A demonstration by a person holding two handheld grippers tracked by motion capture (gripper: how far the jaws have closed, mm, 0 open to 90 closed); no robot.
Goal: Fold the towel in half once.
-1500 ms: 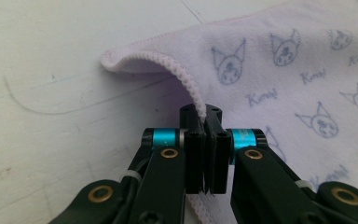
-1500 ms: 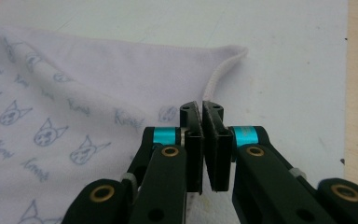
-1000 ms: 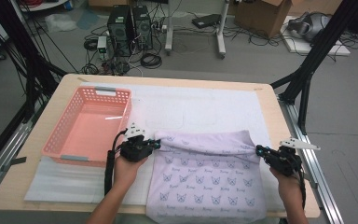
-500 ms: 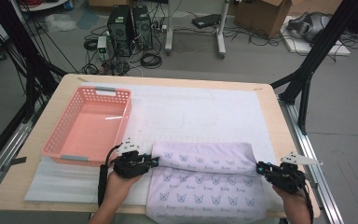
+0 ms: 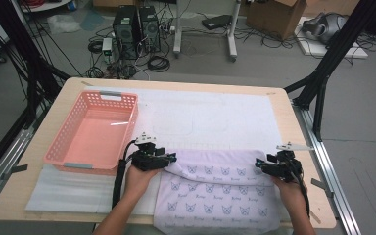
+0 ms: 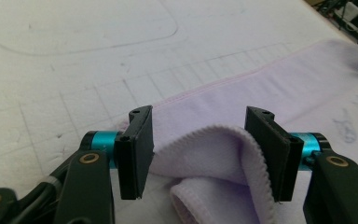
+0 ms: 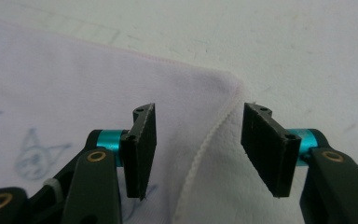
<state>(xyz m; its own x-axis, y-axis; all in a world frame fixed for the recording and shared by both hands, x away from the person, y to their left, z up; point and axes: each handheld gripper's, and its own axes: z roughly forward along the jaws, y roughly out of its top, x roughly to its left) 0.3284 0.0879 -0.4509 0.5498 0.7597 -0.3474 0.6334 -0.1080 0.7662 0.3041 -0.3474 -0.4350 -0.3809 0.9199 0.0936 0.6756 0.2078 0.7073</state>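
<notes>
Left gripper (image 6: 198,154): jaws apart, having just been opening. A rolled corner of the lilac towel (image 5: 220,188) sits loose between them; its hemmed lip brushes the inner face of the jaw seen at right, while the other jaw stands just clear. No grip.

Right gripper (image 7: 198,149): jaws likewise apart and just been opening. The towel's folded corner and its stitched hem lie between the pads, pressed by neither.

Hidden or unclear: in the left gripper view the lower part of the rolled corner runs off the bottom edge, so how many layers lie there cannot be told. The printed motif blurs to faint blue marks in both gripper views. In the high view both grippers (image 5: 149,157) (image 5: 279,166) cover the towel's far corners, and the person's forearms are cut by the lower frame edge.

Edges and room: the towel lies folded on the white mat (image 5: 210,117), its fold line running straight between the two grippers, its near hem at the table's (image 5: 39,142) front edge. The pink basket (image 5: 95,129) stands just beside the left gripper. Beyond the fold the mat lies bare to the table's far edge. The right gripper sits near the table's right edge.
</notes>
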